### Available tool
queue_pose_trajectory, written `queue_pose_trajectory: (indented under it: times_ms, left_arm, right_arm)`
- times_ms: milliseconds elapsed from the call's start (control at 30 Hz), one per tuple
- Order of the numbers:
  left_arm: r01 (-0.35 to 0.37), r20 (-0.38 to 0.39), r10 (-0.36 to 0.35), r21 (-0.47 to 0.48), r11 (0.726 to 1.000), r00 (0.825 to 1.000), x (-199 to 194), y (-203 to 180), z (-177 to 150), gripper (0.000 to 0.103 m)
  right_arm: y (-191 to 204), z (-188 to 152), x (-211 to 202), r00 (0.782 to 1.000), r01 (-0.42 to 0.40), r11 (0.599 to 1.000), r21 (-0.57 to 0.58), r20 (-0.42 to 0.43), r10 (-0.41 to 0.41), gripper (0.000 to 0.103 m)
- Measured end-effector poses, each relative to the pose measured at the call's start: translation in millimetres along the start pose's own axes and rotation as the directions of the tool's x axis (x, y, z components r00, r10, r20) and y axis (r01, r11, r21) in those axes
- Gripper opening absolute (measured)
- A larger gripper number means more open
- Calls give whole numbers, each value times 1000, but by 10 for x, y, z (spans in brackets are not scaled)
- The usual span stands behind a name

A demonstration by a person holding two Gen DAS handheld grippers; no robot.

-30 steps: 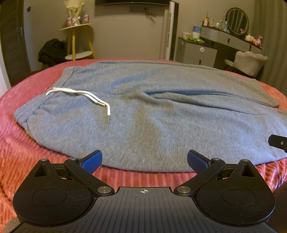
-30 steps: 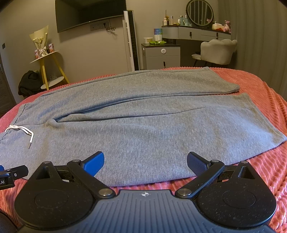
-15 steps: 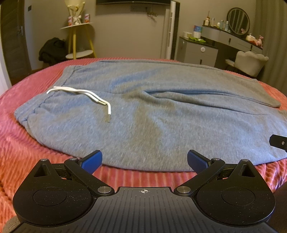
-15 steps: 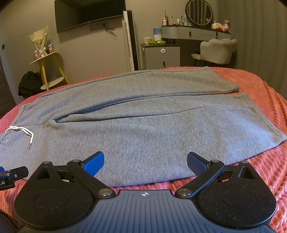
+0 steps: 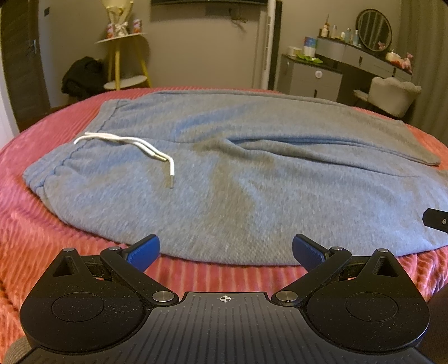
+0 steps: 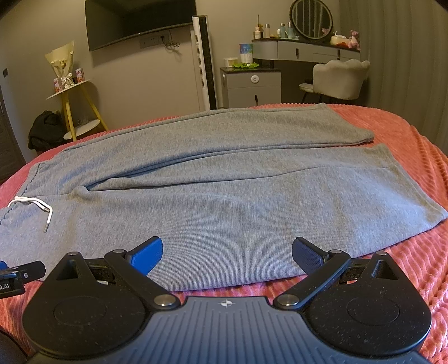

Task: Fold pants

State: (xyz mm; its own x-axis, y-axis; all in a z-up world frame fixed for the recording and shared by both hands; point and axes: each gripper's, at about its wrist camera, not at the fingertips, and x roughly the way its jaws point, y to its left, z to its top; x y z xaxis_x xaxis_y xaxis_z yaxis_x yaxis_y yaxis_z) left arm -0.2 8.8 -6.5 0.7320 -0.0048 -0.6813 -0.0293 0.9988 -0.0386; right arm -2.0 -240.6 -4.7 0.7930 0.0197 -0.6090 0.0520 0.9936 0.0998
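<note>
Grey fleece sweatpants [image 5: 246, 179] lie lengthwise across a coral ribbed bed [image 6: 414, 156], near hem just ahead of both grippers' wide-open jaws, left gripper [image 5: 225, 249] by the waistband.

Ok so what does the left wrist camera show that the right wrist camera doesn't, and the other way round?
Only the left wrist view shows the near waistband corner lying on the bedspread. Only the right wrist view shows both leg hems and the wall TV. Both show the grey pants spread flat on the red bedspread, the white drawstring, and an open claw at the near edge: left claw, right claw.
</note>
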Motion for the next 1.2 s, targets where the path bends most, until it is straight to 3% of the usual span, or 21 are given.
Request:
queue_pose_trajectory:
  times_ms: [1033, 1200]
  left_arm:
    - [-7, -24, 7, -1, 1000, 1000, 12, -15, -2, 103]
    - [-4, -28, 3, -10, 1000, 1000, 14, -2, 2, 103]
  right_arm:
    - [-10, -11, 36, 1000, -6, 1000, 3, -7, 6, 99]
    - [-36, -9, 11, 999, -43, 999, 21, -3, 43, 99]
